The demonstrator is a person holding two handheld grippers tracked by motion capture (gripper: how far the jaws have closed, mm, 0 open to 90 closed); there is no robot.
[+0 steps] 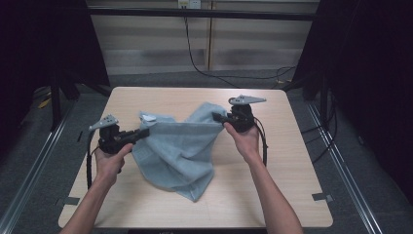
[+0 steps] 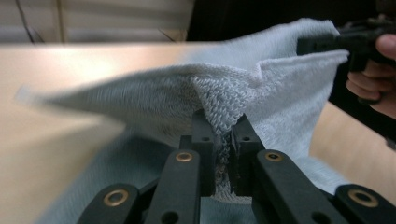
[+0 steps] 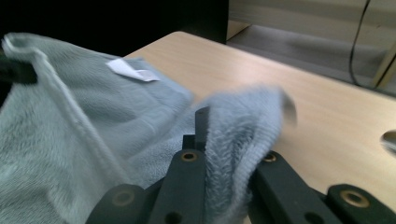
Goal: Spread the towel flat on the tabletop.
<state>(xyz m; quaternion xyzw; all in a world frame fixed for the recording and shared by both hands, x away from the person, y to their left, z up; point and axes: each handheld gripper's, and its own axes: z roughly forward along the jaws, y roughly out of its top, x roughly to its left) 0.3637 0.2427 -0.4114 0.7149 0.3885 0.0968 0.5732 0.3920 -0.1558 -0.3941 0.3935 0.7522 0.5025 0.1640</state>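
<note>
Two grippers, my left and right, pinch a grey towel above the pale wooden table; dark curtains flank it.

We find bare wood along the far edge and both near corners of the light wooden tabletop. The pale blue-grey terry towel blocks the middle, stretched between our left gripper and right gripper and trailing towards the near edge. Black cables loop beside each hand.
</note>
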